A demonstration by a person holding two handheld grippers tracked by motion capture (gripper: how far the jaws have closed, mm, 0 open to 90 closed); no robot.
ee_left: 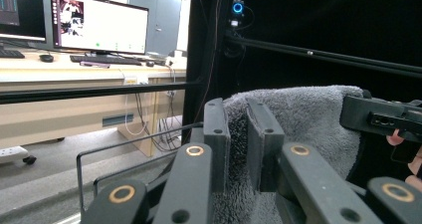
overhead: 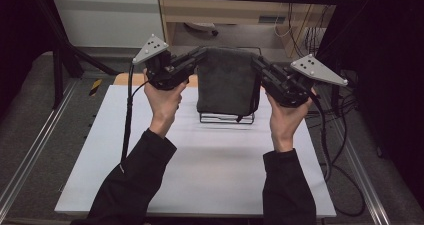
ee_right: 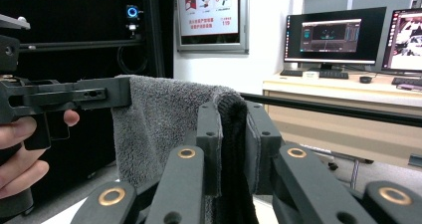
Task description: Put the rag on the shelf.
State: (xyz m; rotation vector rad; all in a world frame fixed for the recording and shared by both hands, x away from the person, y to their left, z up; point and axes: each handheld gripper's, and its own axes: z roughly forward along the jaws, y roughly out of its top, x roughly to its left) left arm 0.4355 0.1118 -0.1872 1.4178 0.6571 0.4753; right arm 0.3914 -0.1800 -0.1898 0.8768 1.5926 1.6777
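The high view looks forward and down from above the person's side onto the white table (overhead: 210, 175), taking in both forearms. Each gripper view sits close behind its own jaws and looks level along them. The left gripper view faces across the towel (ee_left: 308, 119) toward the right gripper (ee_left: 383, 117); the right gripper view faces back toward the left gripper (ee_right: 74, 97). All three views share the towel (overhead: 225, 80); both gripper views also catch monitors (ee_left: 99, 22) behind.
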